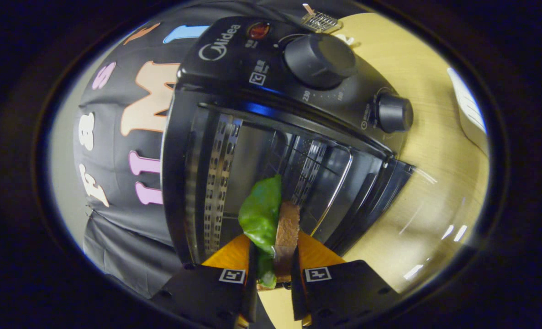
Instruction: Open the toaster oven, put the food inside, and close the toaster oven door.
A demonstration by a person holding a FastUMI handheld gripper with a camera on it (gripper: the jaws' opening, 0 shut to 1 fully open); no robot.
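A black toaster oven (pixel 234 68) fills the view, seen rolled on its side, with its door (pixel 380 192) swung open beside the cavity. Inside I see perforated side walls and a wire rack (pixel 316 169). My gripper (pixel 273 260) is shut on the food: a sandwich (pixel 287 230) of brown bread with a green lettuce leaf (pixel 261 210) sticking out. The sandwich stands on edge between the fingers, right at the mouth of the open cavity. Two black knobs, a large knob (pixel 318 59) and a small knob (pixel 393 113), sit on the control panel.
The oven stands on a light wooden table (pixel 435 183). A white object (pixel 469 109) lies on the table beyond the knobs. A small metal grid (pixel 318 19) lies near the oven's far corner. Black cloth hangs behind the oven.
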